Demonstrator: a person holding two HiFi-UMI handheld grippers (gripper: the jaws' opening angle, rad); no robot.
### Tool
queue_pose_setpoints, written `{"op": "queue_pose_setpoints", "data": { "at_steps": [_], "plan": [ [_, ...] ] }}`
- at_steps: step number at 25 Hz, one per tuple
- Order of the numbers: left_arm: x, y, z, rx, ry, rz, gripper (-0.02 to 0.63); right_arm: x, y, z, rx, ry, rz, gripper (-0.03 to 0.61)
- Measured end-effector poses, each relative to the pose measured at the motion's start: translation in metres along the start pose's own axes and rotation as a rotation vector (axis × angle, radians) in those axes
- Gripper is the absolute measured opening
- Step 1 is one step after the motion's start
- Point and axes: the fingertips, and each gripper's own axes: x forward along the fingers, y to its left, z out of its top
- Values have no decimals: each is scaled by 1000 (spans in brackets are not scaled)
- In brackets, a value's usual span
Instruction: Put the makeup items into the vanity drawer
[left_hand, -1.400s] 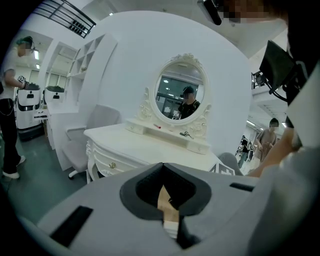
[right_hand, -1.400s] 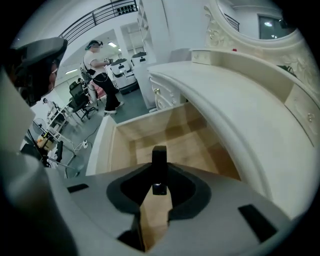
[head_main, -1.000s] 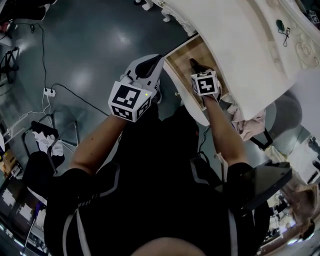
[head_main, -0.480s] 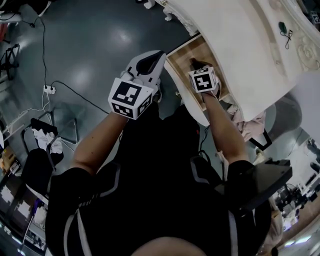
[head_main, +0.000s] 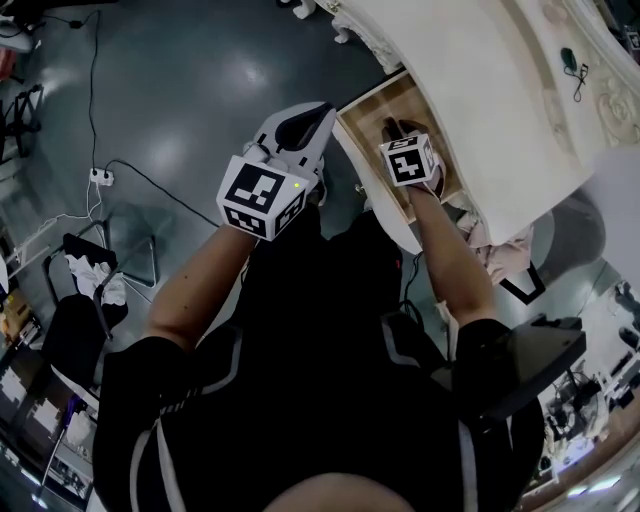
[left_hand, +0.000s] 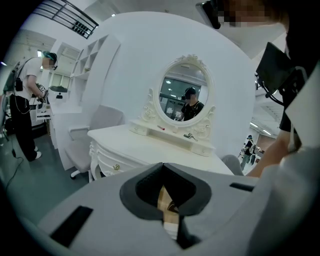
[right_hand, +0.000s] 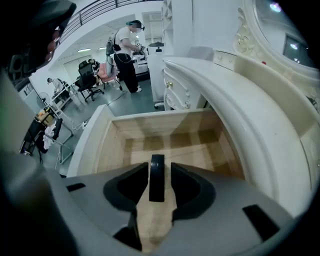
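Observation:
The vanity drawer (head_main: 372, 108) stands pulled out, and its bare wooden bottom (right_hand: 167, 137) fills the right gripper view. My right gripper (head_main: 391, 128) reaches down into it. Its jaws are opening around a thin black makeup item (right_hand: 156, 177) that stands on edge between them, with a gap on each side. My left gripper (head_main: 312, 115) hovers just left of the drawer's front corner. It is shut with nothing in it, and through its notch (left_hand: 166, 210) a strip of the drawer's wood shows.
The white vanity top (head_main: 480, 90) overhangs the drawer's right side, with small dark items (head_main: 570, 60) near the oval mirror (left_hand: 186, 97). A grey chair (left_hand: 95, 125) stands left of the vanity. A power strip and cable (head_main: 98, 178) lie on the floor. A person (right_hand: 127, 50) stands far off.
My right gripper has shifted slightly over the drawer, and my left gripper has tilted up a little. Nothing else has moved.

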Motion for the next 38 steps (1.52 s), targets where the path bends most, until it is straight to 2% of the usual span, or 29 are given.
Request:
{"op": "queue_pose_setpoints", "data": {
  "at_steps": [10, 14, 17, 28, 32, 38],
  "plan": [
    [-3, -7, 14, 32, -15, -9, 5, -21, 0, 10, 43, -52, 2, 178],
    [0, -25, 25, 78, -27, -74, 3, -46, 5, 20, -22, -106, 17, 144],
    [2, -39, 37, 112, -40, -113, 5, -70, 1, 27, 38, -163, 18, 142],
    [14, -83, 86, 159, -88, -259, 3, -211, -35, 68, 174, -447, -59, 75],
    [22, -110, 104, 163, -89, -331, 3, -279, -60, 71, 236, -584, -128, 40],
    [16, -155, 135, 197, -138, -369, 3, -363, -73, 55, 249, -712, -184, 26]
  ]
}}
